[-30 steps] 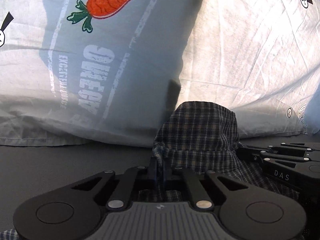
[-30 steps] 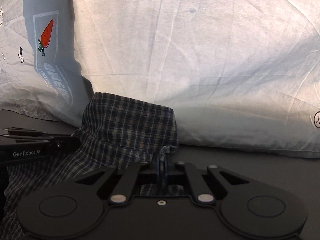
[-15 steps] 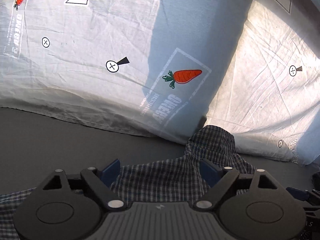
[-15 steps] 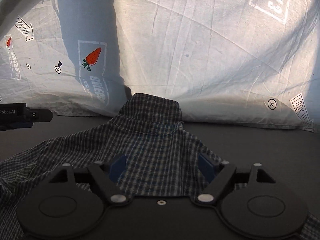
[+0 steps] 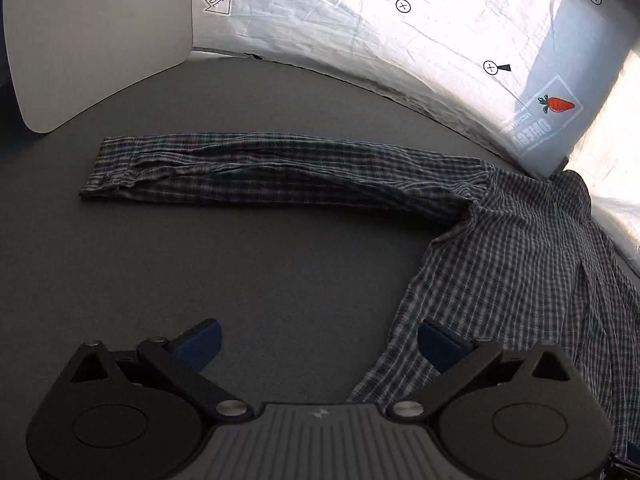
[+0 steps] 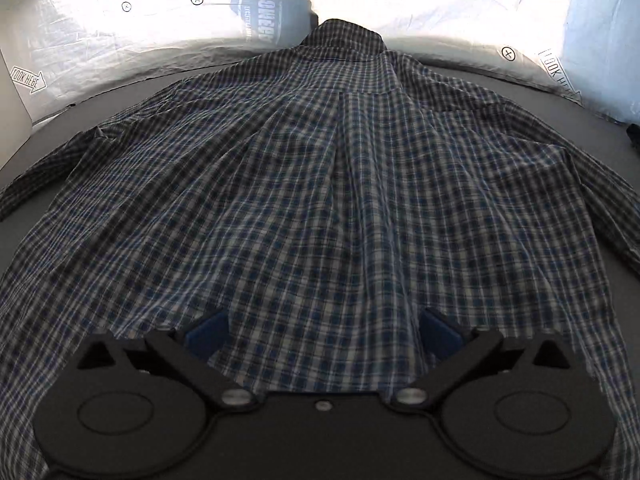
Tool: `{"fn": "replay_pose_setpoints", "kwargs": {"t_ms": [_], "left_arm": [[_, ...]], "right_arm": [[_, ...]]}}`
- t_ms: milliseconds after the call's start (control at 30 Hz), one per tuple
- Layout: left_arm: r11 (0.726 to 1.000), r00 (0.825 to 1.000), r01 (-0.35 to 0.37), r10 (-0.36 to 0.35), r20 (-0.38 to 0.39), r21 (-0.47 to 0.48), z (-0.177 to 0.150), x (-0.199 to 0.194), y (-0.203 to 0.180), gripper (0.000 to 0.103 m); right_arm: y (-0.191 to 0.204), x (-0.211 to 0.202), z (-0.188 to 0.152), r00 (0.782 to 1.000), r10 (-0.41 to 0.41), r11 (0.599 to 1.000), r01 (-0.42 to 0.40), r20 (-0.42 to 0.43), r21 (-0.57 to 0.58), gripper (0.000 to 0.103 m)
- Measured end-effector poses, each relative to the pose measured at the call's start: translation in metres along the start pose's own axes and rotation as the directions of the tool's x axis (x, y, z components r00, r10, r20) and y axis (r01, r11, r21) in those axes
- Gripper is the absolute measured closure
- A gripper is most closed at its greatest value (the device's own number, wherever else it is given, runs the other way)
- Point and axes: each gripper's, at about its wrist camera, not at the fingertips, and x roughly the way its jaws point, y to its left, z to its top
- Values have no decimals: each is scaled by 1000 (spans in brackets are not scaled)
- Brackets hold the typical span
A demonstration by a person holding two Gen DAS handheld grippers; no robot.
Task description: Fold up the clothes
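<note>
On the left, a plaid sleeve (image 5: 256, 168) is seen stretched flat across the grey table (image 5: 200, 264), its long axis running sideways, with the cuff at the far left and the shoulder joining the body of the shirt (image 5: 520, 256) at the right. The left tongs (image 5: 318, 340) are held above bare table, forward of which the sleeve lies, well apart from the pads; only the shirt's side edge passes close under the right-hand pad. Their jaws are opening, already very wide, and nothing is gripped between them.

Further right, the shirt (image 6: 320, 184) is spread back-up, its collar pointing away towards the white printed pillows (image 6: 440, 4), so that its long axis runs straight ahead of the right tongs (image 6: 324, 336). These tongs hang over the lower middle of the back, jaws opening to nearly their widest; cloth is seen between the pads but is not pinched.

The outstretched sleeve is judged nearer to the left tongs, so a first fold inward would likely fall to that hand, with the cuff end being the farthest reach.
</note>
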Motion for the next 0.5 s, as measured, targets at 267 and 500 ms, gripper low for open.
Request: {"fn": "replay_pose_setpoints", "kwargs": {"t_ms": [267, 500], "left_arm": [[996, 996, -86, 87, 17, -33, 38, 13, 70, 0], [989, 990, -137, 138, 19, -49, 79, 41, 119, 0]], "right_arm": [[5, -8, -20, 988, -105, 992, 97, 113, 80, 0], [9, -11, -31, 973, -145, 985, 124, 179, 120, 0]]}}
